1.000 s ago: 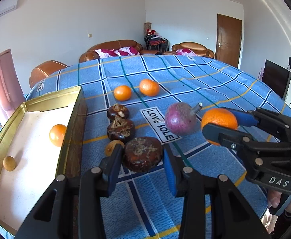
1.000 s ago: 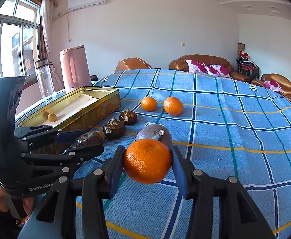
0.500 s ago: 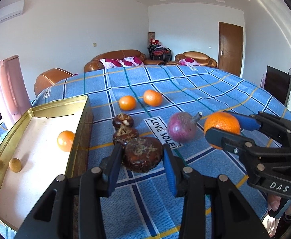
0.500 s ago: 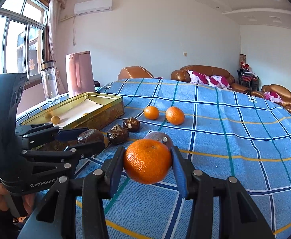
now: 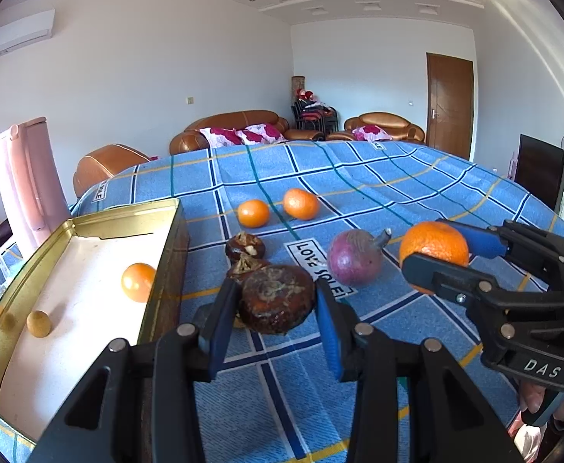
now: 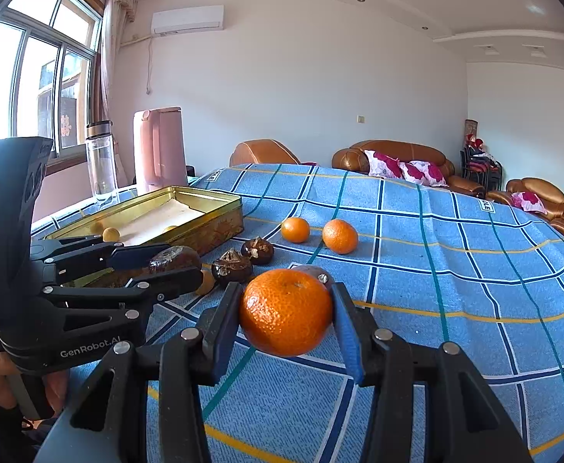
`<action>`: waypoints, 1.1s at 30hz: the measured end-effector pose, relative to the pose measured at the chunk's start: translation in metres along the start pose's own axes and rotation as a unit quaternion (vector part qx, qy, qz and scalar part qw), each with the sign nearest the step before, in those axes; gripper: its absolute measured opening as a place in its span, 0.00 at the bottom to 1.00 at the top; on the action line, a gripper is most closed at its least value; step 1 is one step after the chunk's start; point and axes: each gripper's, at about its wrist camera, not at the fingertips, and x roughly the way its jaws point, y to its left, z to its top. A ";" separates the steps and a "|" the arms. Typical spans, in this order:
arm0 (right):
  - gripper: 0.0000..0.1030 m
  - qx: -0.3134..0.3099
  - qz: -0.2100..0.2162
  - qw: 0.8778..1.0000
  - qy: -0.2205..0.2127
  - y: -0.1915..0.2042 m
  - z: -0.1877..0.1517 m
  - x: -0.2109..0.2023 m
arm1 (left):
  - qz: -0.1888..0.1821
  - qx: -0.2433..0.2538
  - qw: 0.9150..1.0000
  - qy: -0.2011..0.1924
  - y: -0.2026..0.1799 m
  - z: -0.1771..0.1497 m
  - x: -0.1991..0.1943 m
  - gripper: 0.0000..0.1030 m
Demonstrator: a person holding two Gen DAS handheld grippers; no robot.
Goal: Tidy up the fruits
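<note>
A: Left claw [image 5: 276, 318] status?

B: Blue pads clamped on a dark brown wrinkled fruit [image 5: 278, 299], held above the blue checked cloth [image 5: 359, 177] on the surface. The fruit is a flattened round; its broad crusted face tilts up toward the camera, its wider axis running pad to pad.

A: Right claw [image 6: 285, 318]?

B: Closed on a tangerine [image 6: 285, 310], one pad on each side. Nearly round, no clear long axis; the small stem dimple faces up. It is lifted off the cloth, just in front of the purple fruit [image 5: 355, 256]. In the left view the same claw [image 5: 442, 252] comes in from the right.

A: Orientation of the purple fruit?

B: Lying on the cloth beside the printed label [image 5: 316, 268], stub of stem pointing up and to the right.

A: Tin [image 5: 100, 216]?

B: Open gold tin at the left edge of the surface, long side running away from the camera. Inside: one small orange [image 5: 138, 281] near the right wall, one small yellowish fruit [image 5: 38, 323] nearer the left wall.

A: Loose items?

B: Two brown fruits [image 5: 245, 247] in a line beyond the held one; two tangerines [image 5: 253, 213] side by side farther back. A small yellowish fruit [image 6: 206, 282] sits on the cloth beside the nearer brown one.
</note>
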 end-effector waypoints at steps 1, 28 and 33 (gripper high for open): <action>0.47 -0.001 0.000 1.000 -0.002 0.000 0.000 -0.001 | 0.000 0.000 1.000 -0.002 0.000 0.000 -0.001 0.41; 0.47 -0.022 -0.002 0.999 -0.039 0.009 -0.003 -0.013 | 0.015 0.007 0.999 -0.051 -0.002 -0.002 -0.016 0.41; 0.47 -0.025 -0.002 0.999 -0.047 0.010 -0.004 -0.016 | 0.017 0.011 0.998 -0.063 -0.004 -0.002 -0.020 0.41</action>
